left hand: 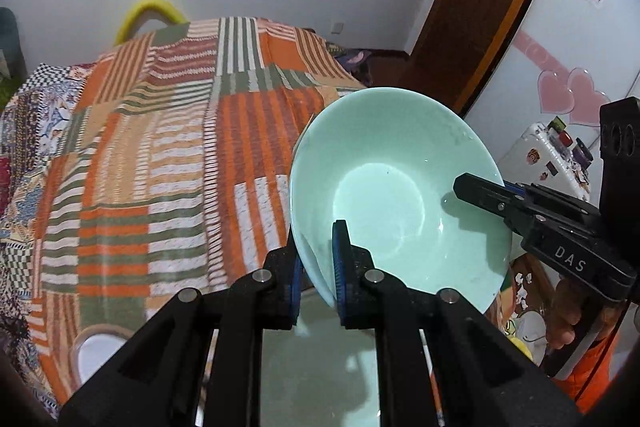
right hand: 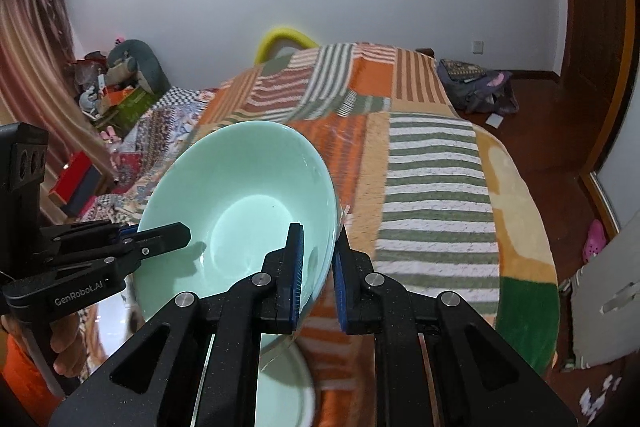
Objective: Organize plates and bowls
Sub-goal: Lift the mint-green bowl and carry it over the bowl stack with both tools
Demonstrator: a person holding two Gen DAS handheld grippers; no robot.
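Note:
A mint-green bowl [left hand: 384, 155] hangs tilted in the air above the bed, held from two sides. My left gripper [left hand: 318, 247] is shut on its near-left rim, one blue pad inside the wall and one outside. My right gripper [left hand: 476, 191] reaches in from the right and pinches the opposite rim. In the right wrist view the same bowl [right hand: 240, 179] sits left of centre, with my right gripper [right hand: 318, 231] shut on its right rim and my left gripper [right hand: 176, 231] clamped on its left edge. The bowl's inside looks bare.
Beneath the bowl lies a pale dish [right hand: 288, 387] on a glossy surface, and a white bowl with a beige rim [left hand: 100, 351] sits at the lower left. A bed under a striped orange blanket [left hand: 180, 167] fills the background. A white suitcase [left hand: 548, 155] stands to the right.

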